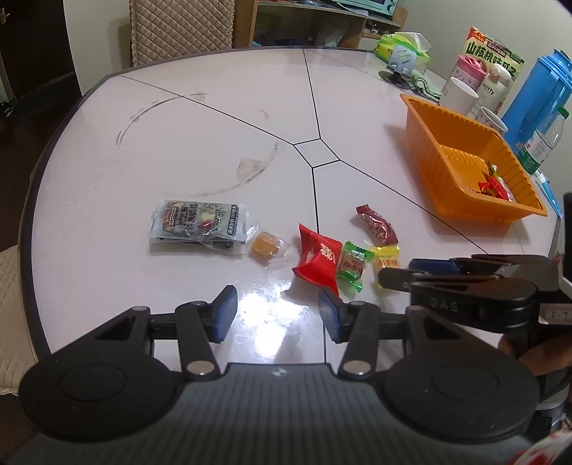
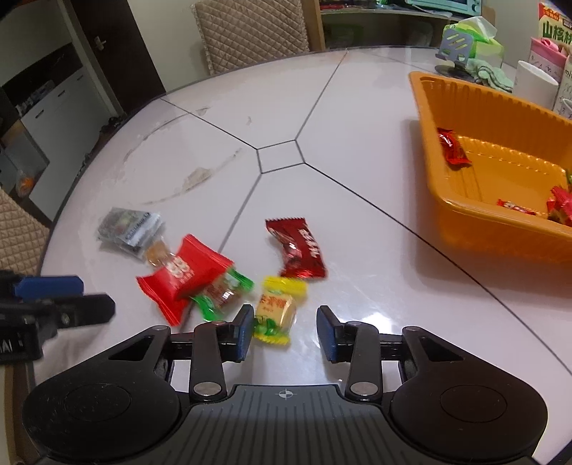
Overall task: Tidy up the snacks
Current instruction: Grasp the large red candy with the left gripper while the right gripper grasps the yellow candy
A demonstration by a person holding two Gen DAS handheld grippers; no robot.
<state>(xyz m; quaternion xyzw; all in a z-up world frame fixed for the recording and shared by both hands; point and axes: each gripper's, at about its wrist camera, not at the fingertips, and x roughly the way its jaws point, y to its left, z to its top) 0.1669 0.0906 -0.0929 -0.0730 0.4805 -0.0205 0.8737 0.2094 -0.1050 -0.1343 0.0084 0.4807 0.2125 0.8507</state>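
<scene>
Pick-up step: right tool [image 2: 282,331], unclenched, straddles the yellow candy [image 2: 277,309] on the desk [image 2: 357,232]; left tool [image 1: 277,314] released, empty. Next: clench, carry to orange tray [image 2: 475,211].

Home dining room. Round white tabletop with black seam lines [image 1: 214,118], beige quilted chair cover [image 2: 250,32] pushed up to it, wooden open shelf [image 1: 307,25] holding a mint-green toaster oven [image 1: 371,6]. Green tissue pack [image 1: 404,46], white mugs [image 1: 459,94], blue plastic jug [image 1: 536,96] at the table's edge.
</scene>
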